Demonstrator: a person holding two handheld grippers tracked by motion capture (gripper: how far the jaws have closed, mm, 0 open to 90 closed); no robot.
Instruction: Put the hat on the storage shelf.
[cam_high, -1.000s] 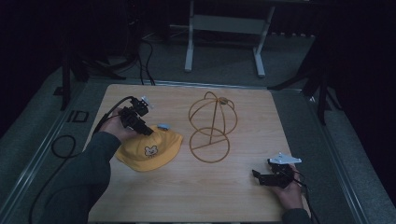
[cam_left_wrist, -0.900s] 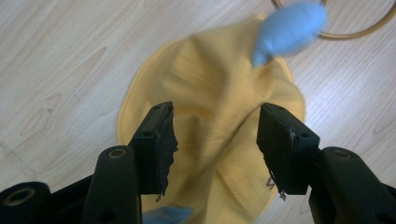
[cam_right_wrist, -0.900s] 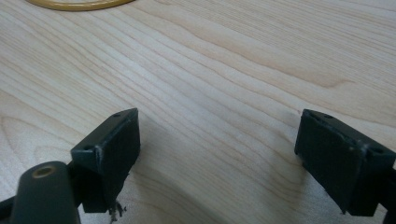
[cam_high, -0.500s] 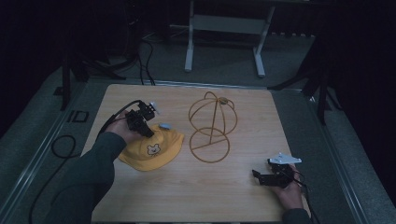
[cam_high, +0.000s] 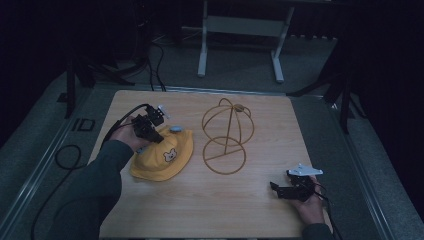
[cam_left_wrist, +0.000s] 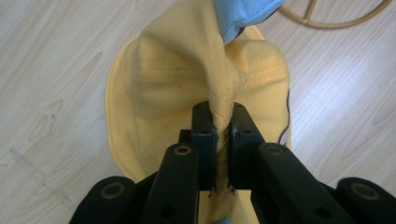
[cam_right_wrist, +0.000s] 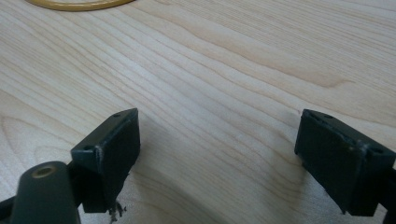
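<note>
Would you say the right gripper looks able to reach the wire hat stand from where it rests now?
Probably yes. The right gripper sits open on the table, and only bare wood lies between it and the wire hat stand. The yellow hat, pinched by the left gripper, lies on the stand's far side.

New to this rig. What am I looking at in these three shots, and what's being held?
No robot arm here: a person holds a two-jaw gripper in each hand at a wooden table. The high view looks down from above the person's side. The other two pictures come from cameras riding on each gripper, looking along its black jaws. On the table lie a yellow bucket hat with a bear face and a gold wire hat stand. The left gripper is shut on a fold of the hat's brim. The right gripper rests open near the table's front edge, holding nothing.
</note>
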